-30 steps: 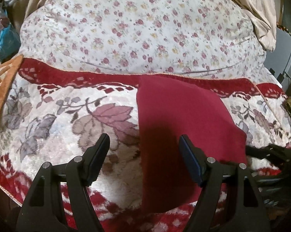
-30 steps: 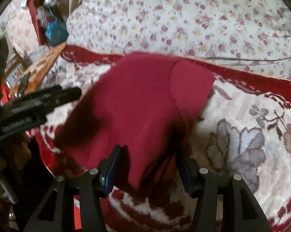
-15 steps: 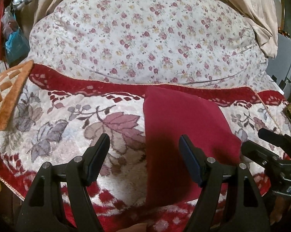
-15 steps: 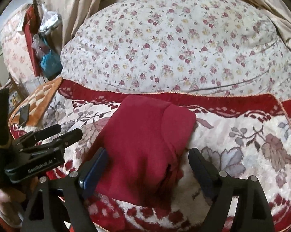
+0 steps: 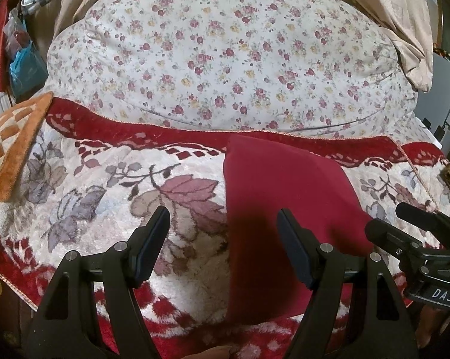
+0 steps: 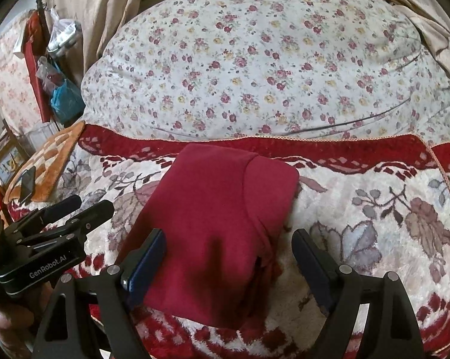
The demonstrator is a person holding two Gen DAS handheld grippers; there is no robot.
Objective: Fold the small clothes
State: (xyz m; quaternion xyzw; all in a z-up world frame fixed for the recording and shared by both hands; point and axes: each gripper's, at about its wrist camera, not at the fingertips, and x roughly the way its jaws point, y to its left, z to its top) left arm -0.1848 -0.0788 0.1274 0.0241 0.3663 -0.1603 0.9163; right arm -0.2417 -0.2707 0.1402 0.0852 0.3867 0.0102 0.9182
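A dark red small garment (image 5: 284, 197) lies folded flat on a floral blanket with a red border (image 5: 105, 185). In the right wrist view the garment (image 6: 219, 215) shows a folded layer on its right side. My left gripper (image 5: 223, 239) is open and empty, hovering over the garment's left edge. My right gripper (image 6: 229, 257) is open and empty, above the garment's near part. The right gripper also shows at the right edge of the left wrist view (image 5: 419, 239). The left gripper shows at the left of the right wrist view (image 6: 63, 218).
A big flowered white pillow (image 5: 225, 59) lies behind the blanket. An orange checkered mat (image 6: 48, 158) with a phone (image 6: 27, 184) on it lies at the left. Bags (image 6: 63, 95) hang at the far left. Beige cloth (image 5: 398, 24) hangs at the upper right.
Both grippers pulled back and up from the garment. The right gripper, which was low over the garment's folded edge, now hovers above it. The garment lies flat and folded.
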